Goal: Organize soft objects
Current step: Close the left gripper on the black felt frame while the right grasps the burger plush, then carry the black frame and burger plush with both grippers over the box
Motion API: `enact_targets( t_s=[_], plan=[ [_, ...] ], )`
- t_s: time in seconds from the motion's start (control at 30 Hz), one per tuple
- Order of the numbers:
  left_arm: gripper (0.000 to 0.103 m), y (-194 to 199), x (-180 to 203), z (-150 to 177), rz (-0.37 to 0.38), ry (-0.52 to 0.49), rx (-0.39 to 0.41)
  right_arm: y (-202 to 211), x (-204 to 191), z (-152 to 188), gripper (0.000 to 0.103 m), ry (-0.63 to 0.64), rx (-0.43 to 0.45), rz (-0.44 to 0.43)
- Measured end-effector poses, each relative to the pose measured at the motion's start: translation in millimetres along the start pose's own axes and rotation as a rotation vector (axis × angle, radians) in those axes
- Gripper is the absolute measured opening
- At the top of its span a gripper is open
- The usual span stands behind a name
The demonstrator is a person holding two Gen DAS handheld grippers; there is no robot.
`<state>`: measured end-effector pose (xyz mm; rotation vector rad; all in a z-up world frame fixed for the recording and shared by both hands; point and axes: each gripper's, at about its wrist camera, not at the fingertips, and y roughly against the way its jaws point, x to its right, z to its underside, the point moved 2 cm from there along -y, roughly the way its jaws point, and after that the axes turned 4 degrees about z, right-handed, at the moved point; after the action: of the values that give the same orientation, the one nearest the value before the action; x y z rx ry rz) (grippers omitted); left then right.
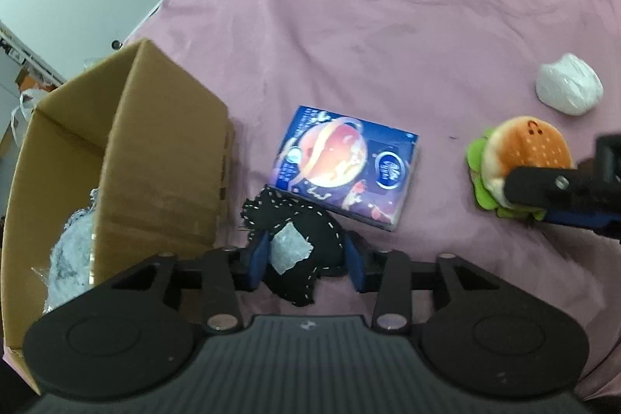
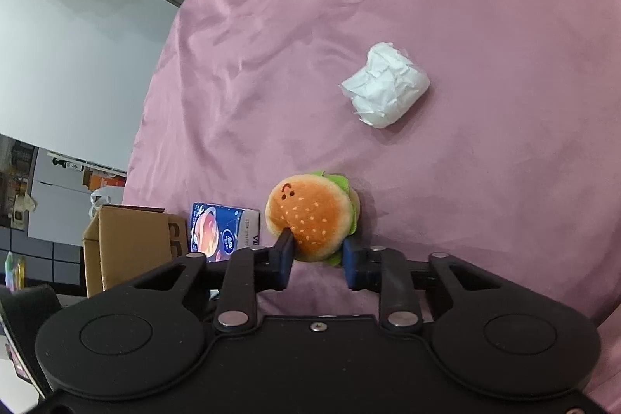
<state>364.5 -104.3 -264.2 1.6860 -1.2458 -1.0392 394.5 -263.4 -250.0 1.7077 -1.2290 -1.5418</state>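
My left gripper (image 1: 306, 258) is shut on a black stitched plush (image 1: 299, 239) with a white patch, next to the open cardboard box (image 1: 163, 158). My right gripper (image 2: 316, 258) is shut on a hamburger plush (image 2: 310, 216) resting on the pink cloth; it also shows in the left wrist view (image 1: 516, 158), with the right gripper (image 1: 562, 196) on it. A blue tissue pack (image 1: 349, 169) lies between the two plushes. A white wrapped bundle (image 2: 384, 90) lies farther back on the cloth.
The box holds a crumpled pale plastic-wrapped item (image 1: 73, 258). The pink cloth (image 2: 465, 6) covers the round table, whose edge runs along the left. The box (image 2: 124, 243) and tissue pack (image 2: 221, 231) stand left of my right gripper.
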Motion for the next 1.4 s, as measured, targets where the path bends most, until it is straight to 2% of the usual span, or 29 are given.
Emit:
enact_targets(
  t_s=[0.17,0.57,1.03,1.4],
  plan=[
    [0.027,5.9,-9.2,-3.2,0.061,0.041,0.004,10.8,-2.4,2.3,0.019,0.006,0.011,0.013],
    [0.026,61.2,-12.7,0.6,0.217,0.058,0.102,58.4,-22.7,18.2,0.019,0.029,0.074,0.054],
    [0.028,120.6,-50.5,5.9,0.263,0.070,0.210,111.3,-71.9,43.6,0.019,0.103,0.170,0.055],
    [0.028,145.4,-101.5,7.8,0.279,0.092,0.273,125.6,-125.3,63.8,0.020,0.174,0.203,0.036]
  ],
)
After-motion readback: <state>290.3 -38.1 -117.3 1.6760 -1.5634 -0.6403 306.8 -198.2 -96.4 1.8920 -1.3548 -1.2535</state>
